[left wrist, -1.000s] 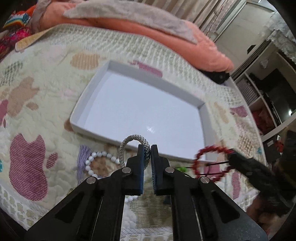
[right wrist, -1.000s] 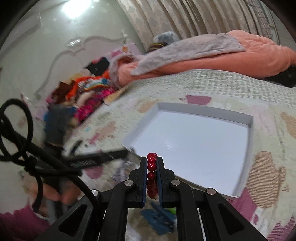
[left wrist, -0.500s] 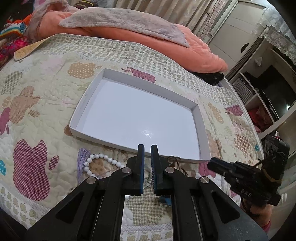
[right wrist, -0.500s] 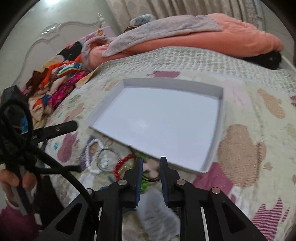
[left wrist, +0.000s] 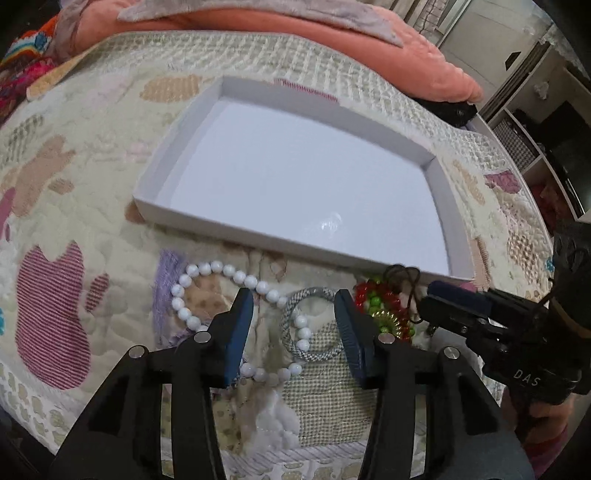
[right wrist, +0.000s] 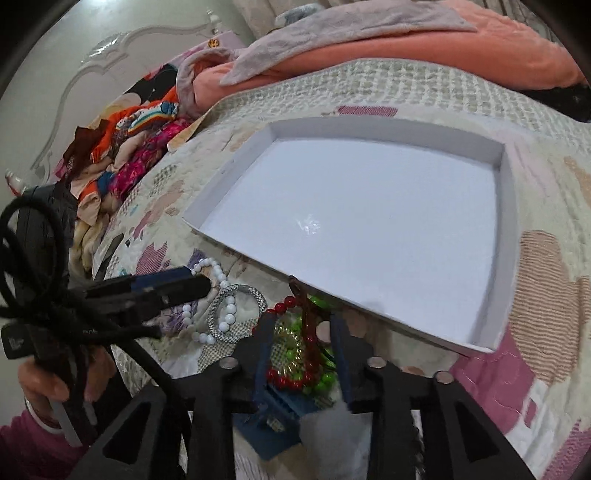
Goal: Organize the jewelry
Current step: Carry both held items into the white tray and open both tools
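Note:
A shallow white tray (left wrist: 441,192) (right wrist: 508,206) lies on the patterned quilt, with nothing in it. In front of its near edge lie a white bead bracelet (left wrist: 218,271) (right wrist: 218,275), a grey woven bangle (left wrist: 314,352) (right wrist: 258,299), and a heap of red beads (left wrist: 364,291) (right wrist: 286,380) with green beads (left wrist: 375,301) (right wrist: 321,382). My left gripper (left wrist: 295,295) is open and empty, its fingers either side of the grey bangle. My right gripper (right wrist: 301,325) is open and empty over the red and green heap; it also shows in the left wrist view (left wrist: 458,297).
An orange blanket (left wrist: 424,62) and a grey cloth (right wrist: 351,26) lie behind the tray. Colourful clothes (right wrist: 129,147) are piled at the bed's left end. Shelves (left wrist: 535,122) stand right of the bed. A blue thing (right wrist: 277,406) lies under the right gripper.
One second ago my left gripper held the grey bangle and my right held the red beads. Both pieces now lie on the quilt and both grippers have opened.

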Available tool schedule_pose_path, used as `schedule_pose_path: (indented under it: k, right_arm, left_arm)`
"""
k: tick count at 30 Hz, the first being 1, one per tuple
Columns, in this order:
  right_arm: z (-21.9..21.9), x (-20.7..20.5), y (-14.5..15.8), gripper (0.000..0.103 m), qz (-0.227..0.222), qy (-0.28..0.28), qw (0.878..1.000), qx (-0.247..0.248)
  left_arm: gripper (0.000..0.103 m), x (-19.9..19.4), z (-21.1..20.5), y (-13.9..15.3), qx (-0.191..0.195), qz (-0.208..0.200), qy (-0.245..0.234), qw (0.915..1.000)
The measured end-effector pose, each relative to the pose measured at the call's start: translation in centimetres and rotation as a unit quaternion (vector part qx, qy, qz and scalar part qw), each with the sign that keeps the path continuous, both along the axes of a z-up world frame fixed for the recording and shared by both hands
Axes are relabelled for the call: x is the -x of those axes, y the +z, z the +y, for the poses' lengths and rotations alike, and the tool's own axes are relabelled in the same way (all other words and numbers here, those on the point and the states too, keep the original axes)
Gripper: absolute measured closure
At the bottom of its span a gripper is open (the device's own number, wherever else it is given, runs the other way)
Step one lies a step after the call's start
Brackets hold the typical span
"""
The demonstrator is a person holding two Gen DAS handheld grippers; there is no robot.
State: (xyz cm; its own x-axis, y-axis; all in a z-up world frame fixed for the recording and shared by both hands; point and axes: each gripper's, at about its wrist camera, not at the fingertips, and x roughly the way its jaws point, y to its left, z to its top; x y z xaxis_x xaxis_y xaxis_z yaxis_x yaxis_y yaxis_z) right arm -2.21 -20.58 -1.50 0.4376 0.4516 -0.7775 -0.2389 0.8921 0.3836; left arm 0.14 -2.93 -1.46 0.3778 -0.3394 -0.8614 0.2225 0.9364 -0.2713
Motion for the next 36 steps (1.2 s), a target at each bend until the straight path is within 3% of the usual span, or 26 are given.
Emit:
schedule_pose_path:
  k: [4,6,7,8,9,16,20,22,23,25,28,30,31,33,36]
  right_arm:
    - [0.5,-0.8,-0.8,0.073,-0.003,0.005,1.000,-0.018]
    - [0.6,-0.3,-0.4,0.091,-0.025,0.007,0.999,-0.019]
    - [0.5,-0.2,-0.1,0.100,-0.034,0.008,0.999,-0.020]
    - [0.5,0.0,0.3,0.101,-0.040,0.008,0.999,-0.017]
    - [0.4,0.3,0.8,0.102,-0.050,0.007,0.999,-0.011]
    - [-1.4,2.7,5.7,0.103,-0.117,-0.003,0.993,-0.023]
    - [-1.0,2.7,5.8,0.103,-0.111,0.007,0.994,-0.004]
    - [-0.2,2.2,4.5,0.096,-0.089,0.017,0.996,0.009]
    - [0.1,2.1,3.8,0.079,-0.079,0.019,0.997,0.016]
    - [0.8,1.7,1.9,0.065,-0.054,0.023,0.998,0.019]
    - [1.3,0.7,0.0,0.065,-0.034,0.016,0.999,0.026]
    - [1.4,0.0,-0.8,0.078,-0.030,0.010,0.999,0.024]
    - [1.4,-0.5,-1.2,0.100,-0.030,0.008,0.999,0.024]
    - [1.1,-1.0,-1.5,0.100,-0.029,0.004,0.999,0.022]
    - [0.1,0.3,0.5,0.100,-0.055,0.006,0.998,-0.003]
  left_arm:
    - [0.058,0.0,-0.8,-1.5,-0.036,0.008,-0.007,0.9993]
    - [0.060,0.1,-1.0,-2.2,-0.034,0.013,-0.013,0.9992]
    - [0.067,0.0,-1.1,-2.5,-0.036,0.014,-0.011,0.9992]
    - [0.089,-0.1,-1.1,-2.7,-0.040,0.014,-0.008,0.9991]
    - [0.094,-0.2,-1.1,-2.9,-0.036,0.019,-0.010,0.9991]
    - [0.097,0.2,0.2,-0.1,0.012,0.000,-0.011,0.9999]
    - [0.097,0.6,0.9,2.2,0.024,-0.022,-0.010,0.9994]
    - [0.097,0.6,1.1,3.0,0.026,-0.032,-0.006,0.9991]
    - [0.097,0.6,1.3,3.3,0.024,-0.037,-0.001,0.9990]
    - [0.097,0.5,1.4,3.6,0.022,-0.043,0.005,0.9988]
    - [0.097,0.5,1.5,3.6,0.021,-0.041,0.008,0.9989]
    - [0.097,0.4,1.6,3.5,0.023,-0.039,0.009,0.9989]
    - [0.097,0.5,1.6,3.5,0.025,-0.038,0.010,0.9989]
    - [0.097,0.6,1.8,3.6,0.027,-0.038,0.011,0.9989]
    - [0.097,0.5,2.2,4.0,0.028,-0.043,0.013,0.9986]
